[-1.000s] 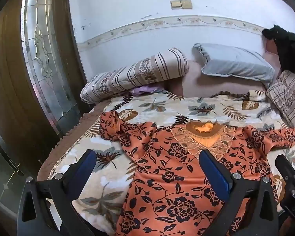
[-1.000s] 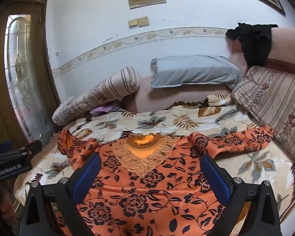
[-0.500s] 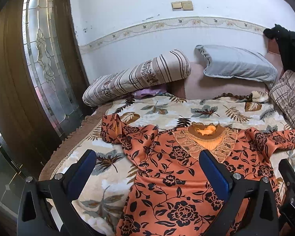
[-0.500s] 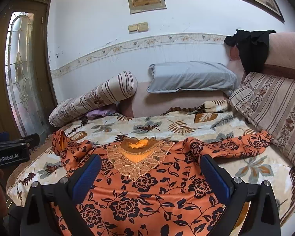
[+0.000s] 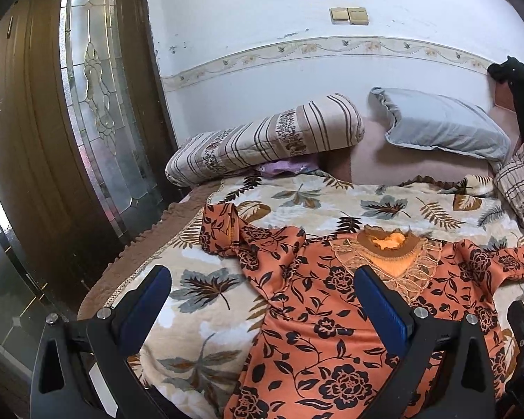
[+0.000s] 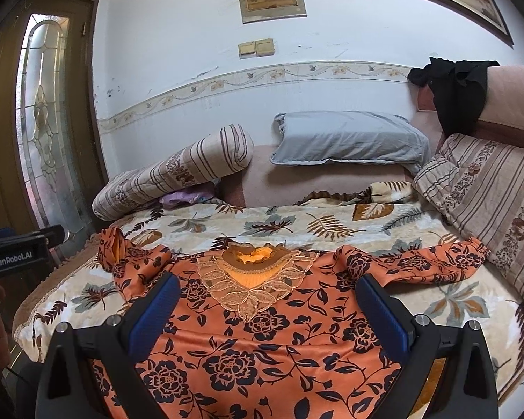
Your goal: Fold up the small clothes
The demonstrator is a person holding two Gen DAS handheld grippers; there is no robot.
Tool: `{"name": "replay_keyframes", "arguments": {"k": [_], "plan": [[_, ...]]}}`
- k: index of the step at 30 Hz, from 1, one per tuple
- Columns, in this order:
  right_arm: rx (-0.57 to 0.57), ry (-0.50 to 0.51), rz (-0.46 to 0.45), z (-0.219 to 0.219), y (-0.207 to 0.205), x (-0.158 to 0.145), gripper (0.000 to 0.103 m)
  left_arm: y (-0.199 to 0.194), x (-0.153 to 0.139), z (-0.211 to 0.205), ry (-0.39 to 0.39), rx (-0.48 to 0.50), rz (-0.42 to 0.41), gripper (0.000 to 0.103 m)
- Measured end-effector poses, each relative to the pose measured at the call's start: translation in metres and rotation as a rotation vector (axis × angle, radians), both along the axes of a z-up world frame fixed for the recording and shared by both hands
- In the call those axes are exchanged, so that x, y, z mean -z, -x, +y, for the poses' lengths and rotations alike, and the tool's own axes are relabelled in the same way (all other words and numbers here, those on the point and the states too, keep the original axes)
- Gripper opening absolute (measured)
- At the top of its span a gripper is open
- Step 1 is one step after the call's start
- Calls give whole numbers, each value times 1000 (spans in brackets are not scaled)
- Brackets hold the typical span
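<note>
Early in the fold: one orange flowered top [image 6: 262,335] spread face up on the bed [image 6: 332,223], neckline toward 12 o'clock, nothing doubled over yet. Two sleeves counted: the one at 10 o'clock [image 5: 227,230] bunched and twisted, the one at 2 o'clock [image 6: 419,262] stretched out nearly flat toward the striped cushion [image 6: 489,195].

Left tongs [image 5: 262,300] wide open, holding nothing, hovering over the garment's left edge and the leaf-print blanket [image 5: 199,286]. Right tongs [image 6: 267,300] equally wide open and empty, poised above the chest, straddling the lace collar [image 6: 251,289].

Likely next: smoothing the crumpled sleeve at 10 o'clock, then pinching a shoulder and hem edge on one side and carrying them across toward the middle. Calls for closing on a single layer of thin, slippery-looking cloth without catching the blanket beneath.

Other counts: one striped bolster [image 6: 178,171] at 11 o'clock, one grey pillow [image 6: 349,139] at 12 o'clock, one black garment [image 6: 457,94] draped at 2 o'clock, one small purple cloth [image 5: 286,167] tucked under the bolster.
</note>
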State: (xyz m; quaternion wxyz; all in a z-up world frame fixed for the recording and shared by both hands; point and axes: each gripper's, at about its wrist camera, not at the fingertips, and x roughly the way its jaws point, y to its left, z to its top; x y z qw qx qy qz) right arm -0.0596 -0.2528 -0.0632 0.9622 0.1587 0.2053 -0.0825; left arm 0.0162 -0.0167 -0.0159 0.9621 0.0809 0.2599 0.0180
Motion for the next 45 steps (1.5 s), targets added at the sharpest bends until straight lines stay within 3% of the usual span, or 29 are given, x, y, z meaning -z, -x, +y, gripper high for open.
{"name": "replay_keyframes", "arguments": {"k": [12,39,45], "plan": [[-4,-8,8,-1,-1,3,102,-4,-5,11,-2,-35,-16,103],[5,-18,29,-6,-8,9,102,-14,5,3,-12,-15,9,103],[35,-53,57,-30,-21,12,102,-25,14,-6,-13,3,32,103]]}}
